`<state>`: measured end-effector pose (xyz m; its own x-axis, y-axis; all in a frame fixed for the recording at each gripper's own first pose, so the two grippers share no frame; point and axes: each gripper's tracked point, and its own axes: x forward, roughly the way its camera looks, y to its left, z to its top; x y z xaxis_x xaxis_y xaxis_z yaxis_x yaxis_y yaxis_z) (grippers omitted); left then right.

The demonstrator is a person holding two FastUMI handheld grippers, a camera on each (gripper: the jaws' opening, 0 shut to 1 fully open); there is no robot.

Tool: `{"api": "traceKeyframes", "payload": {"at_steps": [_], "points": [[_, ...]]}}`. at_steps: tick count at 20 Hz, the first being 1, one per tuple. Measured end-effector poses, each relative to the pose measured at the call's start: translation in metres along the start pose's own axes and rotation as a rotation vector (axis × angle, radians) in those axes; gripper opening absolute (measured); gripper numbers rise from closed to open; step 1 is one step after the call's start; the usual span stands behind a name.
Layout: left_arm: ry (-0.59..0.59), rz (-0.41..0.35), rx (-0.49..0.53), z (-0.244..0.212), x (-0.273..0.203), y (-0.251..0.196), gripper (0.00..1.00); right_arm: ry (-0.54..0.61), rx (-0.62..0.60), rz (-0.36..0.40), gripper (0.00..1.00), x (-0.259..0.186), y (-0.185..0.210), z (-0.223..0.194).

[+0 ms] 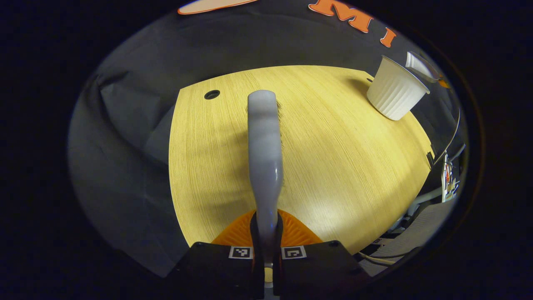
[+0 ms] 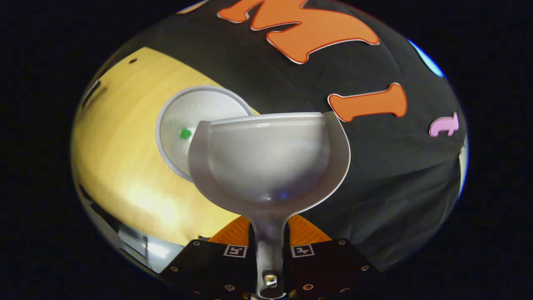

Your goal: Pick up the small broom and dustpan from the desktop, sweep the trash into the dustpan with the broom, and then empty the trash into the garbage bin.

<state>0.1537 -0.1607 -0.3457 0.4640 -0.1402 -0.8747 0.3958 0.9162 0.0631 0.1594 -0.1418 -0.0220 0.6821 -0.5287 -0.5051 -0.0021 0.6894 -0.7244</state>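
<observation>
Right gripper view: the right gripper (image 2: 270, 250) is clamped on the dustpan (image 2: 268, 160) handle, the pan raised beside the garbage bin (image 2: 195, 112), a green scrap (image 2: 185, 133) inside, likely just emptied. The left gripper (image 1: 266, 254) clamps the broom (image 1: 265, 146) above the bench (image 1: 333, 166), the bin (image 1: 395, 89) at its far right corner.

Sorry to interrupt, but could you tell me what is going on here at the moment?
A person is working two handheld grippers. The left gripper grips the broom by its handle above the wooden desktop. The right gripper holds the dustpan, looking empty, beside the white garbage bin, where a small green scrap lies inside.
</observation>
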Motion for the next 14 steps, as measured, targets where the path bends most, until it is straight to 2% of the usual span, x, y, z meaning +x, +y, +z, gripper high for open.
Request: {"api": "traceKeyframes", "payload": {"at_steps": [3,4,5,7,14], "points": [[-0.003,0.013,-0.023,0.001,0.001,-0.002,0.11,-0.077,0.122,0.094,0.24,-0.021,0.021,0.017],[-0.007,0.015,-0.032,0.002,0.003,-0.003,0.11,-0.104,0.138,0.121,0.19,-0.033,0.033,0.025],[-0.013,0.022,-0.046,0.003,0.003,-0.003,0.12,-0.125,0.155,0.155,0.24,-0.039,0.044,0.031],[-0.026,0.029,-0.08,0.006,0.006,-0.006,0.12,-0.155,0.193,0.241,0.24,-0.049,0.078,0.047],[-0.015,0.053,-0.1,0.006,0.009,-0.006,0.11,-0.216,0.22,0.451,0.24,-0.081,0.192,0.061]]}}
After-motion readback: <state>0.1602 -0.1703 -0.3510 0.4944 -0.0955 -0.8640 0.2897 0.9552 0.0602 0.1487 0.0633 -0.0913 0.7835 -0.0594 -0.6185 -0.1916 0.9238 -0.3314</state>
